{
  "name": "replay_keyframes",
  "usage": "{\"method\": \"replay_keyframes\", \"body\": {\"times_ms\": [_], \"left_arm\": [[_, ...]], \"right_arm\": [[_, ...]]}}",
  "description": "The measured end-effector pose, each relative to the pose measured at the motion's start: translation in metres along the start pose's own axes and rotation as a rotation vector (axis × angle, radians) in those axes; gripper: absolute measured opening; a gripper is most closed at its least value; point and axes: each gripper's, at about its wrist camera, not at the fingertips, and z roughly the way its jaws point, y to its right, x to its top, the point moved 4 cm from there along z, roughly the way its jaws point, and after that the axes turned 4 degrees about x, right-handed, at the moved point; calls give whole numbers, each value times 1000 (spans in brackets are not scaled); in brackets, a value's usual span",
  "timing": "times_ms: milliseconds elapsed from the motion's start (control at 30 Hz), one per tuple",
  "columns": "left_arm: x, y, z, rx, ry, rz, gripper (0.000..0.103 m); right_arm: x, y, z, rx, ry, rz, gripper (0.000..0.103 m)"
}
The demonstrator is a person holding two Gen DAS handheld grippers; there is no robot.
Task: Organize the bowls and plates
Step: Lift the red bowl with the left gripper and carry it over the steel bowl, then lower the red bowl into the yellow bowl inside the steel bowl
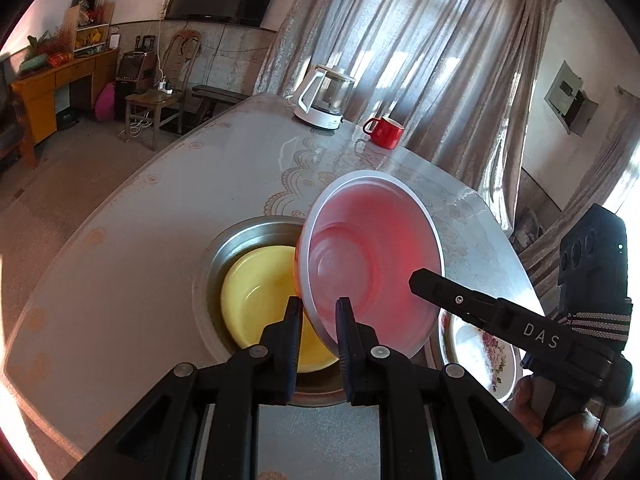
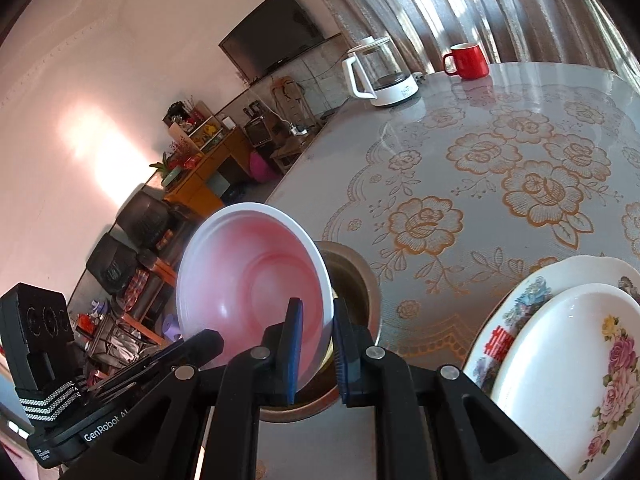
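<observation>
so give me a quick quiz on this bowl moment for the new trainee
1. True or false: the left gripper and the right gripper each clamp the rim of the pink bowl.
2. What lies inside the metal basin? A) yellow bowl B) red mug C) kettle
3. Fill in: the small floral plate rests on a larger ___.

Key: 1 true; 2 A; 3 plate
</observation>
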Motion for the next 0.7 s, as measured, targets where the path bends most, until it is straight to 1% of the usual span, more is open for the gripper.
{"method": "replay_keyframes", "body": {"times_ms": [267,433,533,600,700], "left_arm": [[-11,-28,3,32,-30,-73,16],[-15,-32,10,40,-48,-64,16],[-15,-30,14,35,-57,-61,16],[-14,-28,18,35,-64,-59,16],[-13,-30,21,39,-74,-59,16]], "right_arm": [[-9,-17,23,24,-65,-29,14],[-15,-15,34,18,-97,-16,18],[-18,-15,34,9,-103,-6,18],[-19,-13,34,11,-106,2,21],[-20,-13,33,8,-109,3,21]]}}
